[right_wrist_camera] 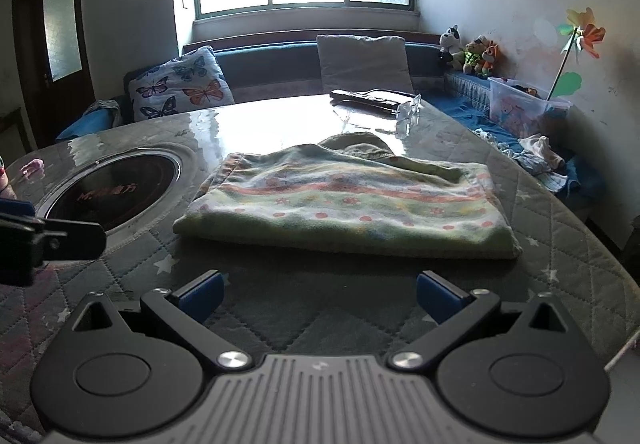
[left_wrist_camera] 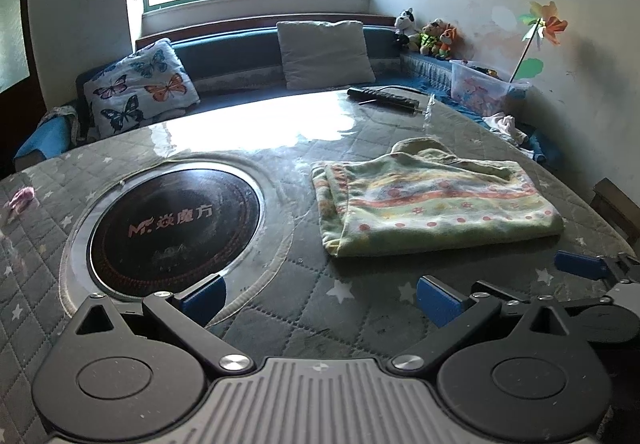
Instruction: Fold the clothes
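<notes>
A green patterned garment (left_wrist_camera: 432,204) lies folded into a flat rectangle on the quilted table, also shown in the right wrist view (right_wrist_camera: 348,200). My left gripper (left_wrist_camera: 320,298) is open and empty, low over the table in front and to the left of the garment. My right gripper (right_wrist_camera: 320,296) is open and empty, just in front of the garment's near edge. The right gripper's blue pad (left_wrist_camera: 580,264) shows at the right edge of the left wrist view. Part of the left gripper (right_wrist_camera: 48,240) shows at the left of the right wrist view.
A round black induction hob (left_wrist_camera: 172,224) is set in the table (left_wrist_camera: 304,324) left of the garment. A black remote (left_wrist_camera: 384,97) and clear plastic lie at the far edge. A bench with cushions (left_wrist_camera: 140,88), soft toys and a plastic box (left_wrist_camera: 484,88) runs behind.
</notes>
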